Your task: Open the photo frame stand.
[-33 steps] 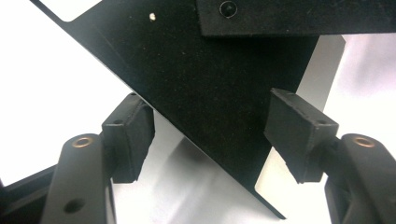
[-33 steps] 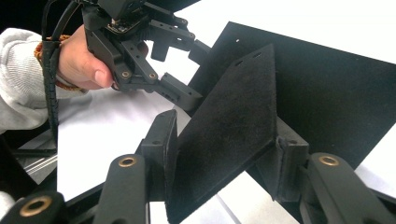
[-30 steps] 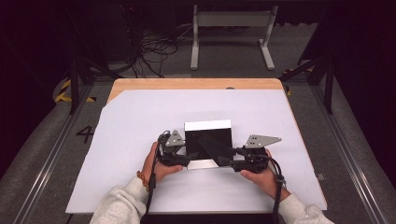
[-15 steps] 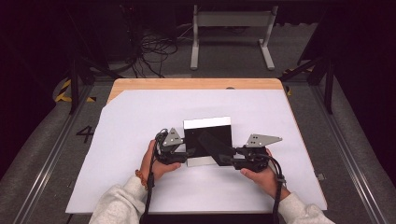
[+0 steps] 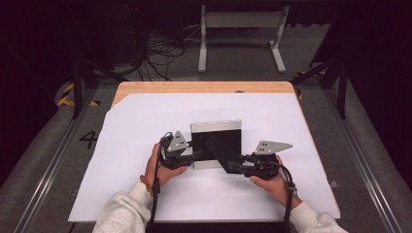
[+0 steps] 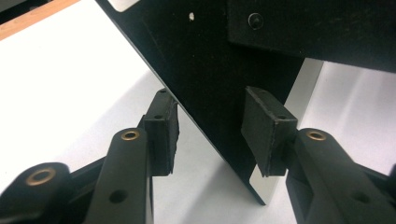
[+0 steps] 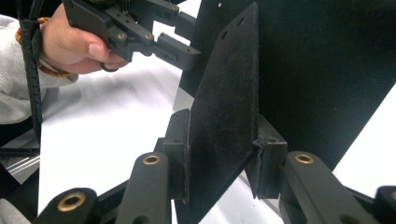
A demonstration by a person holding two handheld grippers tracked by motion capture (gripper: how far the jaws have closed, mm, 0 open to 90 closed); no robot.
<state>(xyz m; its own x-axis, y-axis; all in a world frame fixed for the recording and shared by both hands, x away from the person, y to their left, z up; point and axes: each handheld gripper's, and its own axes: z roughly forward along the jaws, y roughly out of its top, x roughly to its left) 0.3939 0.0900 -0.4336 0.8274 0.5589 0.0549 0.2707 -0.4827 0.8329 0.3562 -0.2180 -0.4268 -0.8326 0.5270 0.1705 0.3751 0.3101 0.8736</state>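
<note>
A black-backed picture frame [image 5: 216, 138] with silver edges lies on the white sheet [image 5: 145, 126]. My left gripper [image 5: 197, 154] is at its left edge. In the left gripper view the jaws [image 6: 210, 133] straddle the frame's corner [image 6: 210, 70]; they have just been closing, and a gap shows beside the left pad [image 6: 161, 133]. My right gripper [image 5: 232, 166] comes in from the right. Its jaws [image 7: 222, 154], also just closing, press on both side edges of the frame's black stand flap [image 7: 226, 93], which is lifted off the back [image 7: 327, 70]. The left gripper [image 7: 182, 42] shows beyond.
The white sheet covers most of a wooden table [image 5: 204, 87]. Beyond the far edge are floor cables [image 5: 160, 48] and a grey metal stand [image 5: 240, 29]. Metal rails [image 5: 58, 155] run along both sides of the table.
The left gripper has crept slightly along the frame's left edge, away from the person. The right hand has stayed put at the flap.
</note>
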